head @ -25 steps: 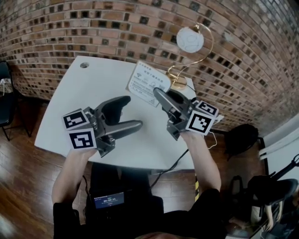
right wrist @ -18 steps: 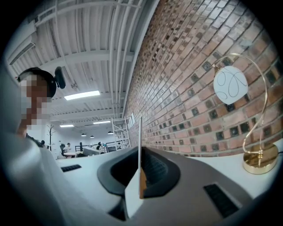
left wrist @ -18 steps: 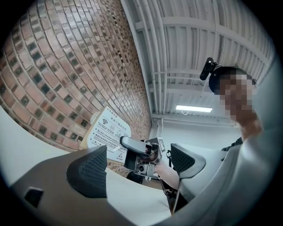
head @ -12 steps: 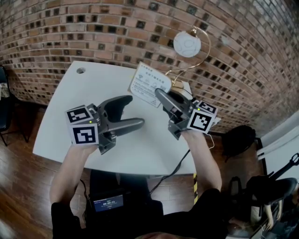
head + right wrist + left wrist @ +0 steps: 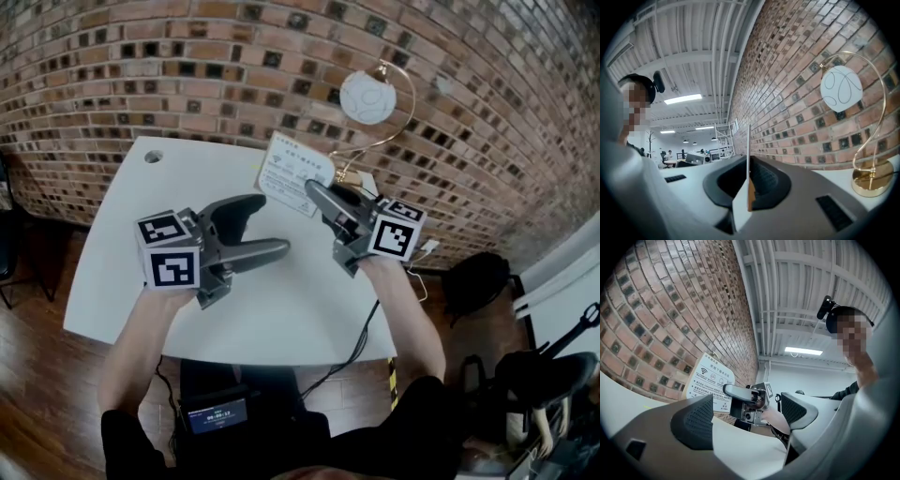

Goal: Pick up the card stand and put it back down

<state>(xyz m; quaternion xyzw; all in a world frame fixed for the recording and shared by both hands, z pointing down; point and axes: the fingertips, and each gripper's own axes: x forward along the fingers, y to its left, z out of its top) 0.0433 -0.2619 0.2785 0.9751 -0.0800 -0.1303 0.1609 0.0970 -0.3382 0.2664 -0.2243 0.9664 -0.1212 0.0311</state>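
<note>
The card stand (image 5: 293,172), a white printed card, stands near the far edge of the white table (image 5: 122,234). My right gripper (image 5: 313,191) is shut on its right side. In the right gripper view the card stand (image 5: 748,164) shows edge-on, pinched between the two dark pads. Whether its foot touches the table is hidden. My left gripper (image 5: 273,227) hovers over the middle of the table with its jaws apart and nothing between them. From the left gripper view the card stand (image 5: 709,380) and the right gripper (image 5: 740,393) appear ahead, beyond the left gripper (image 5: 747,417).
A gold lamp with a white globe (image 5: 366,97) stands just right of the card, its base (image 5: 871,183) close to my right gripper. The brick wall (image 5: 187,66) runs right behind the table. A cable hole (image 5: 153,157) sits at the far left corner, and a cable (image 5: 361,328) hangs off the near edge.
The head view has shifted a little. My right gripper keeps its hold on the card stand in nearly the same spot, and the left gripper has barely moved.
</note>
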